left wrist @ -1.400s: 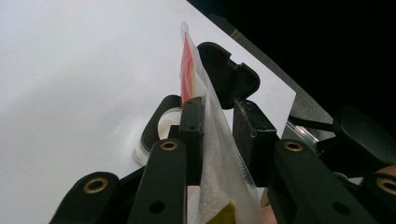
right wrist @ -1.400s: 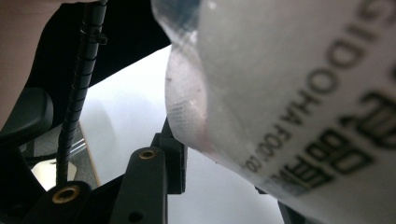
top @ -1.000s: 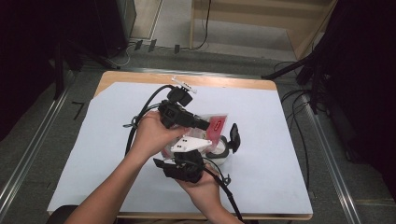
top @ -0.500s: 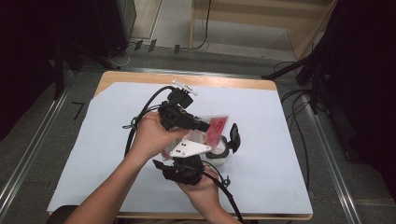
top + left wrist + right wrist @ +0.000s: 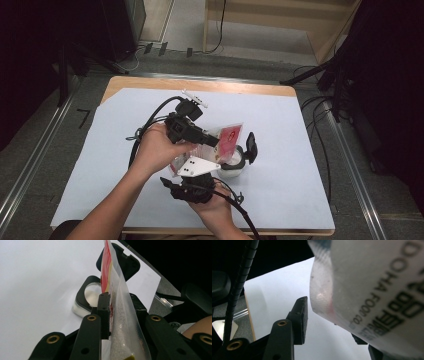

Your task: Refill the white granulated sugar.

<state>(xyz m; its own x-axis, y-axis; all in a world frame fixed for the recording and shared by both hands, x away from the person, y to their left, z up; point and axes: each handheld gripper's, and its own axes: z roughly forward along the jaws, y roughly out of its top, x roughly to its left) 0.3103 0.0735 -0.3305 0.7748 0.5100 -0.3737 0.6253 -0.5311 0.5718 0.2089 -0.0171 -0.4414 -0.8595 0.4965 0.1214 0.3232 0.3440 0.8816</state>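
Right gripper (image 5: 212,167) jaws just opening, packet (image 5: 117,305) pinched in left gripper (image 5: 212,141)

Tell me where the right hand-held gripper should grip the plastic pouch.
Probably the pouch's flat lower edge, below the left hand-held gripper's clamp, coming from beneath with one jaw on each face. It hangs edge-on over the open container, thin and flat. The right hand-held gripper, jaws just opening, doesn't press it.

Two forearms reach in from the bottom edge. The left tongs (image 5: 212,141) are clamped, jaws pointing right. The right tongs (image 5: 200,167), nearer the person, have just been opening; their jaws seem parted.
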